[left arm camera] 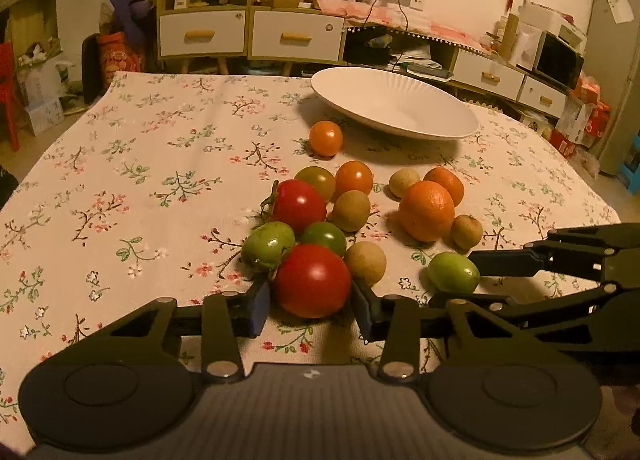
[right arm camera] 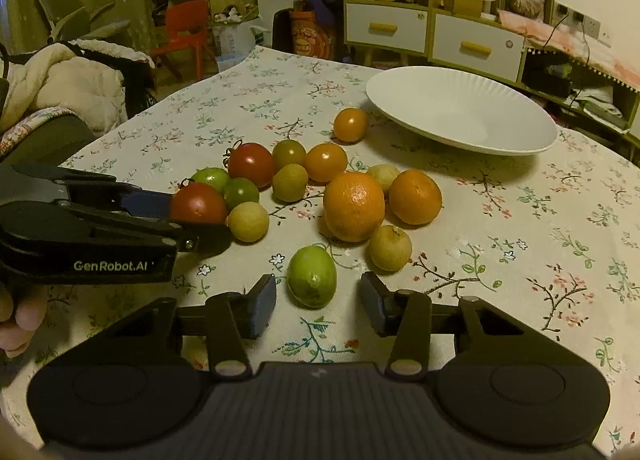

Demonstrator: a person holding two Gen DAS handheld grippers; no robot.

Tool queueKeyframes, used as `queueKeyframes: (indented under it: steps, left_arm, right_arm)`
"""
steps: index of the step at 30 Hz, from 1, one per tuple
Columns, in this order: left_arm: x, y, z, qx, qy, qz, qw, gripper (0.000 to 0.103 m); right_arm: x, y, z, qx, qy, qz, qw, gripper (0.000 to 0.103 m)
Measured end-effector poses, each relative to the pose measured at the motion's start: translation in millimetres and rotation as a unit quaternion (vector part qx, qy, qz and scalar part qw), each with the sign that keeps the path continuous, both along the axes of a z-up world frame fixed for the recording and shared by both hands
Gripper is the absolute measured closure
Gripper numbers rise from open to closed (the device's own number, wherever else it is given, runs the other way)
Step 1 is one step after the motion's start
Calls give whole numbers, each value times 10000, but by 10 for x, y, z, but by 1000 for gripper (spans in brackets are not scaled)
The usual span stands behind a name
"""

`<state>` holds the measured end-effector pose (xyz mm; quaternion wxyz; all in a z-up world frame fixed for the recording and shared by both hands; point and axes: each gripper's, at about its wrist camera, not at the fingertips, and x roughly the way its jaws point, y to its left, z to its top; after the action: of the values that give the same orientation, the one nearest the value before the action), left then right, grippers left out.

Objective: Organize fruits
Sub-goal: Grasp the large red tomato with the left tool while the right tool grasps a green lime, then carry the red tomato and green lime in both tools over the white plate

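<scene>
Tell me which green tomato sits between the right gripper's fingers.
The lone green tomato nearest the camera, apart from the cluster, between the open right gripper fingers. The other green ones crowd around the red tomatoes.

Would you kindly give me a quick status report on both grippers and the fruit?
Left gripper shut on red tomato. Right gripper open around green tomato, not touching. White plate empty. Fruit crowds the red tomato.
</scene>
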<state>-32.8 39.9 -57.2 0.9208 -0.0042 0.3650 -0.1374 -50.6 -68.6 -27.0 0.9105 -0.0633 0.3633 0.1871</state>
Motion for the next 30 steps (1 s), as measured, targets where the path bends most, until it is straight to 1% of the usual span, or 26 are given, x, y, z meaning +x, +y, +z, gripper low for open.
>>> queueKeyframes:
  steps: [3,5,7,15,18,20,23,30]
  left_arm:
    - [4,-1,12,-23,74,-7,10000,65]
    - [7,-17,26,24,154,-38,9999,65]
    - [3,-29,40,63,236,-73,9997,65]
    - [36,12,94,-137,602,-51,9981,66]
    - [94,52,133,-304,848,-59,9959,66]
    - [107,77,163,-410,912,-41,9950,66]
    - [103,76,236,-482,876,-58,9950,66]
    - [136,-79,485,-546,633,-281,9961,66]
  right_arm:
    - [6,-2,9,2,15,-24,10000,67]
    - [14,-8,18,7,21,-49,10000,76]
    - [23,-17,26,38,40,-89,9999,79]
    - [15,-39,69,159,161,-167,9996,80]
    - [20,-45,109,190,234,-189,9994,80]
    - [31,-55,151,248,281,-197,9991,80]
    - [32,-65,240,334,237,-188,9990,80]
    - [85,-112,458,544,85,-206,9983,80]
